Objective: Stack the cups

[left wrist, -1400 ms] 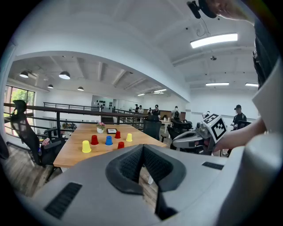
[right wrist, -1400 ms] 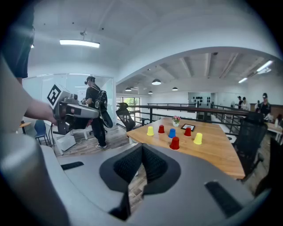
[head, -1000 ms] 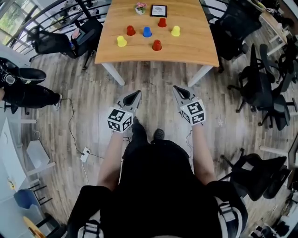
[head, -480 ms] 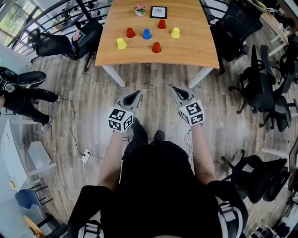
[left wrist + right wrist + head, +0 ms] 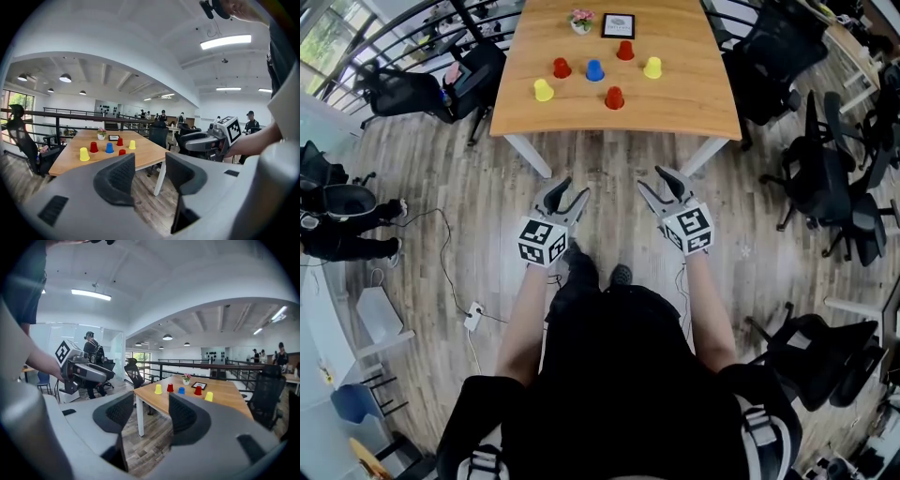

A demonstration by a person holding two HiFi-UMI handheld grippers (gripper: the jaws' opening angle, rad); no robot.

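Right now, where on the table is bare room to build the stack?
Bare: near-right corner of the table, right of the right yellow cup and nearest red cup. Crowded: the middle, around the blue cup.

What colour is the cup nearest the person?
The cup is red, clearest in the head view.

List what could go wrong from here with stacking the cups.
1. The blue cup and the red cup beside it stand close together; reaching for one may topple the other.
2. The flower pot and frame sit just behind the rear red cup and could get knocked.
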